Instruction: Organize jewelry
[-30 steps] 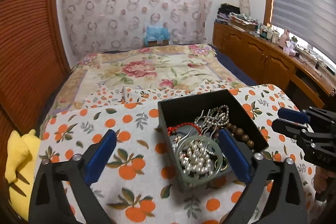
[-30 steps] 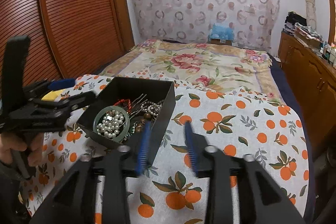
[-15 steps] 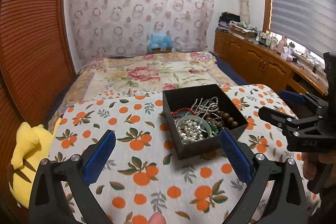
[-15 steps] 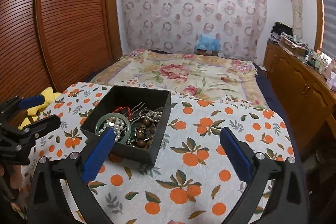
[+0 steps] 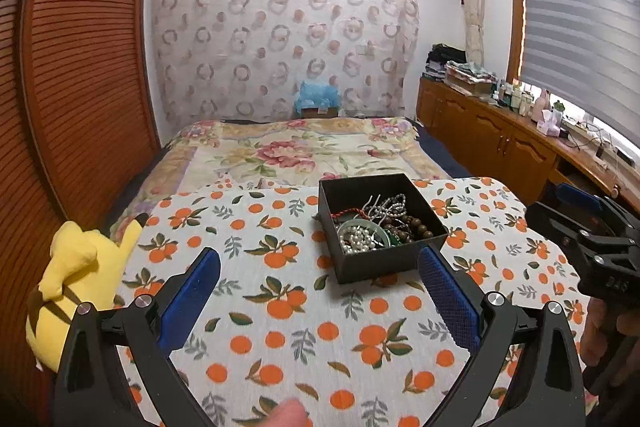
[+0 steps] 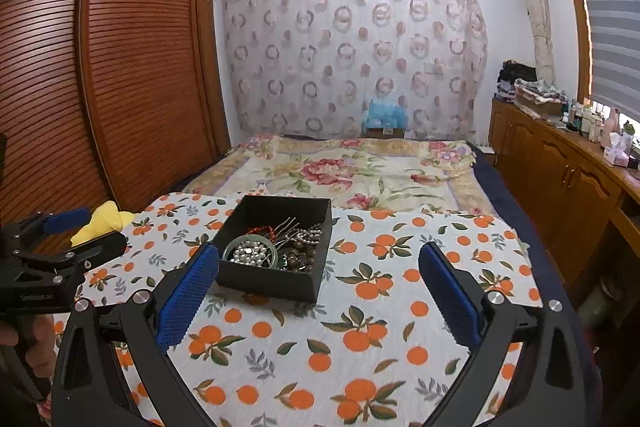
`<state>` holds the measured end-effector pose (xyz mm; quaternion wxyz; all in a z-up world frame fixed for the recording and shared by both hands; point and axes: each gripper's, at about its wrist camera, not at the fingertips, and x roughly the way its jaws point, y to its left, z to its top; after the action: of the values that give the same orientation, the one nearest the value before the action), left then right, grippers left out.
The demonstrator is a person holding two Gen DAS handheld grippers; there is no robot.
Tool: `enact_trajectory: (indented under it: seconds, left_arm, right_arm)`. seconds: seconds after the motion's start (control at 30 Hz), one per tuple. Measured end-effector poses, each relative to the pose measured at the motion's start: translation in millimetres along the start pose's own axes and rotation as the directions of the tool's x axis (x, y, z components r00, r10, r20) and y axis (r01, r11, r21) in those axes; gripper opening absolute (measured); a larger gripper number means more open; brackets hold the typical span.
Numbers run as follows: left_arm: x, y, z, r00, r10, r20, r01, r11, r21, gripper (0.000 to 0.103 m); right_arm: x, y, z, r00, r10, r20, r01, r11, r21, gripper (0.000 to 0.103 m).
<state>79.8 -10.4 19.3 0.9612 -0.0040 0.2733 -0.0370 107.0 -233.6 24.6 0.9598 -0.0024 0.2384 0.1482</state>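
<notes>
The box (image 6: 276, 247) of jewelry (image 6: 272, 247) sits on the orange-print cloth (image 6: 360, 327). The left gripper (image 5: 320, 291) gapes wide and empty before it. The right gripper (image 6: 320, 291), jaws just opened, also holds nothing.

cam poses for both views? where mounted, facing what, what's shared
Left wrist: on the left tool, facing the bed; own open fingers frame the black box, right tool at right edge.
Right wrist: on the right tool, same heading; open fingers, left tool at left edge.
Shared: box, orange-print cloth, yellow plush, curtain.
</notes>
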Motion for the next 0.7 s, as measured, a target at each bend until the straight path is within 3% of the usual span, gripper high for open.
enact_trajectory:
  seconds: [0.33, 0.7]
  left_arm:
    - [-20, 5, -12, 1.0, 0.026, 0.009, -0.026, 1.0, -0.004, 0.096]
    - [-27, 5, -17, 0.999, 0.03, 0.023, -0.03, 1.0, 0.003, 0.096]
  right_arm:
    - [-33, 1, -16, 0.999, -0.027, 0.03, 0.026, 0.999, 0.032, 0.101]
    - [-36, 0, -23, 0.999, -0.031, 0.028, 0.03, 0.999, 0.039, 0.101]
